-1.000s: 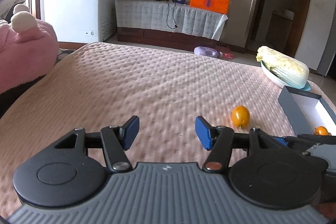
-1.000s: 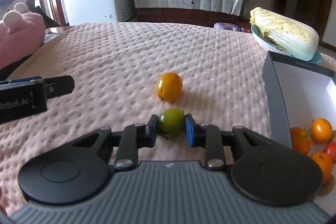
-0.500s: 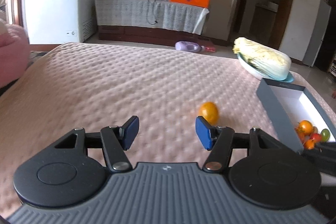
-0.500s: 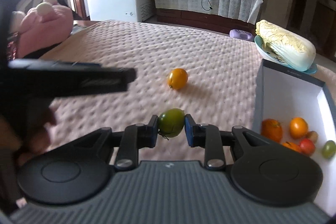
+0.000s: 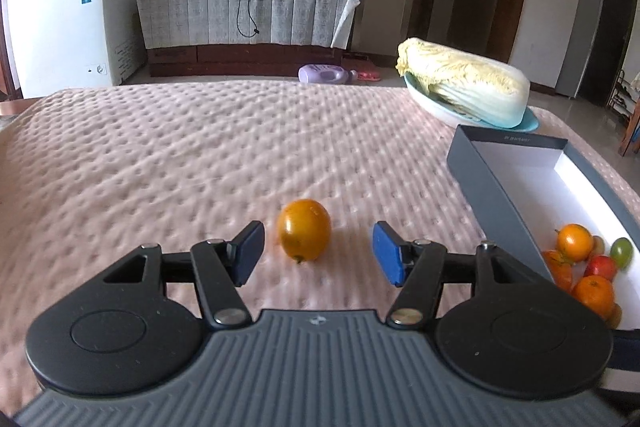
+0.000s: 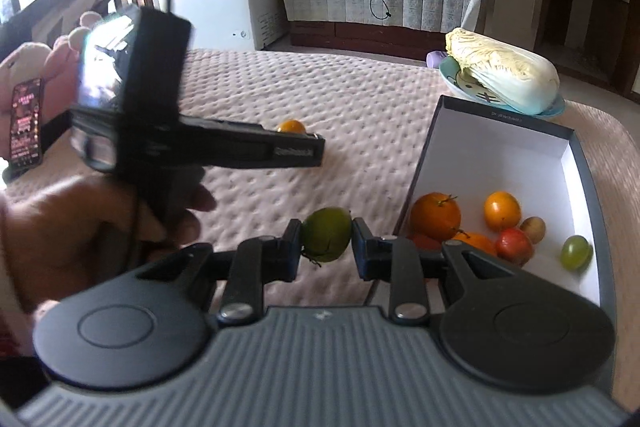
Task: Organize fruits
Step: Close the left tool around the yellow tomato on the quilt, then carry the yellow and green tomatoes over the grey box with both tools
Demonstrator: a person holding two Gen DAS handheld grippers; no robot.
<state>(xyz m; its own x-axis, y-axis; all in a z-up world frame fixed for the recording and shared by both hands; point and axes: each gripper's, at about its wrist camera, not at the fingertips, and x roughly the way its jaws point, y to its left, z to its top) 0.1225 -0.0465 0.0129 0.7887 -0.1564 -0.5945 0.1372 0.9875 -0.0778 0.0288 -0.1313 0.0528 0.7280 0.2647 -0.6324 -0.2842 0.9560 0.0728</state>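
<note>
A yellow-orange fruit (image 5: 305, 229) lies on the pink quilted bed, between the blue pads of my open left gripper (image 5: 319, 253) without touching them. In the right wrist view the same fruit (image 6: 291, 127) peeks out behind the left gripper's body, which a hand (image 6: 100, 215) holds. My right gripper (image 6: 326, 241) is shut on a green fruit (image 6: 326, 239), lifted above the bed beside the near left corner of the grey box (image 6: 576, 163). The box's white inside holds several fruits: oranges (image 6: 435, 215), a red one (image 6: 514, 246), a green grape (image 6: 576, 251).
A napa cabbage (image 5: 464, 83) on a blue plate (image 5: 528, 123) sits beyond the box near the bed's far right edge. A pink plush toy (image 6: 24, 67) and a phone (image 6: 26, 123) lie at the left. A white freezer (image 5: 72, 15) and a cabinet stand behind the bed.
My left gripper swung right and closed in, so the yellow-orange fruit now sits between its pads. My right gripper rose and moved toward the box with the green fruit.
</note>
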